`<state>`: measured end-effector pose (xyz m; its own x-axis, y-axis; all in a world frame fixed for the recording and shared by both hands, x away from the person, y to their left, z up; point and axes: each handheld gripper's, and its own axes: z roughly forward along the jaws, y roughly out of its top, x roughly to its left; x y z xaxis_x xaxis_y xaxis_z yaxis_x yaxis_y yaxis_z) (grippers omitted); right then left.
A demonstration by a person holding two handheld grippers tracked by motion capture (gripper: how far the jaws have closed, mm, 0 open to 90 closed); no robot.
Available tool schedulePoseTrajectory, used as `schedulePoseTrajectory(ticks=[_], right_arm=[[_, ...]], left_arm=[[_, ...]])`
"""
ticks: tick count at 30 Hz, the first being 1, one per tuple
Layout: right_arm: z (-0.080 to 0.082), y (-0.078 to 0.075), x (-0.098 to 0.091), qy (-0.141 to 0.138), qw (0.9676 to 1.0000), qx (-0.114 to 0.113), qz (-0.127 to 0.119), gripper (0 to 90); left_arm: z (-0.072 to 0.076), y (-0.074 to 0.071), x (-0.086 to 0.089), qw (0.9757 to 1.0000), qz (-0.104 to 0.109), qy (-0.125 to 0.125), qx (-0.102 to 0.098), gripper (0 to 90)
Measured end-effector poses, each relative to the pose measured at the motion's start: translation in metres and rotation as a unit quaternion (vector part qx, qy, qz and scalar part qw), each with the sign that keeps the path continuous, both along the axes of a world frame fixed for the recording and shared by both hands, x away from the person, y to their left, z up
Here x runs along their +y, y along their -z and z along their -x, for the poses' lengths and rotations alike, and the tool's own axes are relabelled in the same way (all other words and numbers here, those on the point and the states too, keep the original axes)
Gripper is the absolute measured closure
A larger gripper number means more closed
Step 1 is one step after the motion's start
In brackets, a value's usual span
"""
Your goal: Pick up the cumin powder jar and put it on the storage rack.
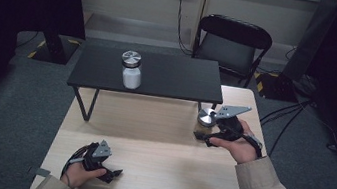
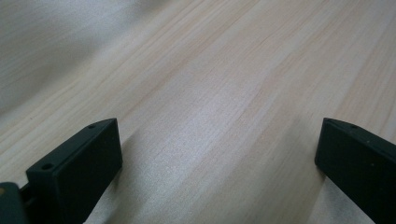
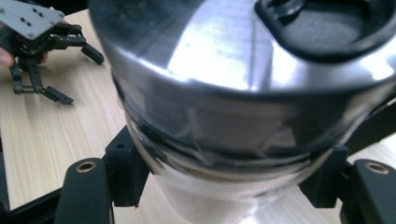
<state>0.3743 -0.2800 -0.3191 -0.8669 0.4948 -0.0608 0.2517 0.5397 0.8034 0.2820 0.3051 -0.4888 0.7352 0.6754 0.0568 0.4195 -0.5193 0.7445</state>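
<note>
Jar [image 1: 204, 121] with a steel lid, held in the right claw [image 1: 206, 130] above the right rear part of the pale wooden tabletop [image 1: 154, 173]. Working from largest to smallest, we note first the room: grey carpet, a pale wall with a socket, a black folding chair [image 1: 232, 46] at the back. On the tabletop stands a low black side table [image 1: 169, 77], and on it a second jar [image 1: 132, 71], white with a matching metal lid, well apart from the held one. In the right gripper view we see the claw's jaws pressed on the clear body just below the lid [image 3: 233, 42], one on each side. We judge the jar rigid and probably glass or hard plastic, so smooth and liable to slip or crack; the heavy-looking lid makes it top-weighted. The best hold, in our view, is where it is now taken, on the body under the lid's rim. The left claw [image 1: 111, 173] rests low at the near left of the tabletop, its jaws standing wide with nothing between them.
</note>
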Motion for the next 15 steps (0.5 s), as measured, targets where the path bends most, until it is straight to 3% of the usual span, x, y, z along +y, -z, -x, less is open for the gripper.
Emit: schedulePoseTrajectory(ticks=[15], right_arm=[[-0.015, -0.036, 0.011, -0.005, 0.9999, 0.003, -0.01, 30.8]], left_arm=[[0.0, 0.0, 0.0, 1.0, 0.0, 0.0, 0.0, 0.0]])
